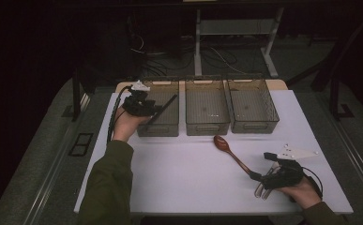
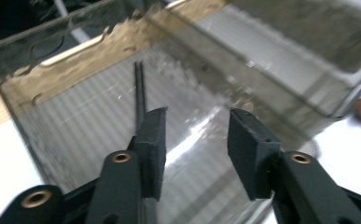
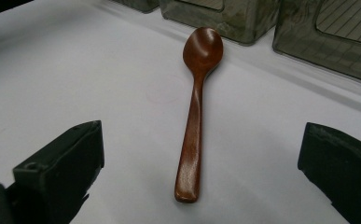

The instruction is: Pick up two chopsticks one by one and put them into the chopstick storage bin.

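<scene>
Spoon pickup, judging by the layout, on a white table (image 1: 179, 187). Along the far edge, three clear smoky bins side by side: left bin (image 1: 158, 129), middle bin (image 1: 207, 127), right bin (image 1: 254, 125).

Left gripper (image 2: 197, 126) up over the left bin, pads parted with a plain gap and nothing between them. Right gripper (image 1: 260, 179) low near the front right of the table, aimed toward the bins, pads spread wide, one each side of the spoon's handle end and not touching it.

Spoon (image 3: 194, 121) flat on the bare table in front of the middle bin, well apart from it, bowl end toward the bins, handle end nearest the right gripper. Brown wood in one piece with a smooth, slightly glossy finish. Probably light and stiff, unlikely to bend or break under a squeeze. Likely a little slippery, and thin enough to lie close to the tabletop. Best taken across the handle, a little up from its squared end where the sides run straight, with the pads brought down almost to the table before closing. Bowl end better avoided: rounded, wider, apt to twist out. Held far from the middle, likely to droop at the bowl, so a firm pinch.

Black chopsticks (image 2: 140, 88) in the left bin, a thin pair just beside one pad of the left gripper, seemingly loose.
</scene>
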Available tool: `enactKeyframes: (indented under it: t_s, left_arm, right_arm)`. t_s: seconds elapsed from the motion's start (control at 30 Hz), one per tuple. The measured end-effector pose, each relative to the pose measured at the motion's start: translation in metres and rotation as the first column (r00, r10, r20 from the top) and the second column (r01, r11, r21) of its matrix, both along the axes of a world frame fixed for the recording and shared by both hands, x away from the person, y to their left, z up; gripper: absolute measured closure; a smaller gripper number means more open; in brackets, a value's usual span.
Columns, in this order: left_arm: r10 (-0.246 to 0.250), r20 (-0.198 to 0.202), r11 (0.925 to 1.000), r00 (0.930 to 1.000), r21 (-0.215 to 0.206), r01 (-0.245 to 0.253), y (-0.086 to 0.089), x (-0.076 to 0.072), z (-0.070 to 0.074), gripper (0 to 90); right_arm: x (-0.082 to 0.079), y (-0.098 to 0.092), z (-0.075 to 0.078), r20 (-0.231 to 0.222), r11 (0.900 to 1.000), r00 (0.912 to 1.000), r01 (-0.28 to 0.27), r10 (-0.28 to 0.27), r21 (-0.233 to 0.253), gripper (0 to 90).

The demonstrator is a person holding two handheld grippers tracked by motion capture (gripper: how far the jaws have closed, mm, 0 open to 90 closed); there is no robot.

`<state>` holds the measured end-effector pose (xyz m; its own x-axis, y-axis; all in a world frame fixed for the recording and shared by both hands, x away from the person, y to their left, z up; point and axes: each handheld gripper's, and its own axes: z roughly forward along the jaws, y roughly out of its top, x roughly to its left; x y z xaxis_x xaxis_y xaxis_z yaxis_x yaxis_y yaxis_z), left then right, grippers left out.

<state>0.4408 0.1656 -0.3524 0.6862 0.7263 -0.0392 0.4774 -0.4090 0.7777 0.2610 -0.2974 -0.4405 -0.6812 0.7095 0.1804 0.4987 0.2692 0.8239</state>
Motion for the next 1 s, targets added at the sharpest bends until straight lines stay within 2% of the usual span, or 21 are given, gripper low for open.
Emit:
enactKeyframes:
  t_s: [0.17, 0.33, 0.4, 0.67, 0.83, 1.0]
  left_arm:
    - [-0.042, 0.009, 0.9982, 0.9991, -0.042, 0.043, -0.003, -0.013, 0.003, 44.7]
    - [-0.079, 0.016, 0.9921, 0.9968, -0.097, 0.080, -0.004, -0.028, 0.003, 40.4]
    - [-0.090, 0.021, 0.9901, 0.9957, -0.106, 0.092, -0.003, -0.034, 0.002, 38.4]
    - [-0.125, 0.051, 0.9837, 0.9908, -0.124, 0.131, -0.005, -0.065, -0.007, 31.4]
    - [-0.144, 0.065, 0.9787, 0.9874, -0.138, 0.152, -0.005, -0.087, -0.021, 28.0]
    - [-0.142, 0.070, 0.9798, 0.9873, -0.131, 0.151, -0.006, -0.108, -0.033, 25.5]
  right_arm:
    - [0.000, 0.000, 0.000, 0.000, 1.000, 1.0000, 0.000, 0.000, 0.000, 0.6]
    - [0.000, 0.000, 0.000, 0.000, 1.000, 1.0000, 0.002, -0.002, 0.000, 0.6]
    - [0.000, 0.000, 0.000, 0.000, 1.000, 1.0000, 0.002, -0.002, 0.000, 0.6]
    - [0.000, 0.000, 0.000, -0.006, 1.000, 1.0000, 0.005, -0.005, 0.001, 0.6]
    - [0.000, 0.000, 0.000, -0.003, 1.000, 1.0000, 0.005, -0.005, 0.000, 0.6]
    - [-0.001, 0.000, 0.001, -0.001, 1.000, 1.0000, 0.004, -0.004, 0.000, 0.6]
